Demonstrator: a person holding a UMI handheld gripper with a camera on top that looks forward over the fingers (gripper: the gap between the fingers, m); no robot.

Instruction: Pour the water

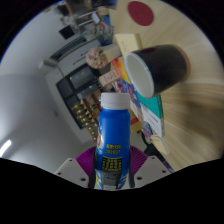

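Bottle [112, 135], blue with a white cap, stands between the gripper [112, 172] fingers, whose purple pads [70, 166] press on its lower body from both sides, so it appears pinched and held, its long axis running straight away from the fingers with the cap end leading. Black cup [157, 70] lies beyond the cap and off to the right, tipped in this view with its pale rim facing the bottle; pouring likely means bringing the cap over that rim.
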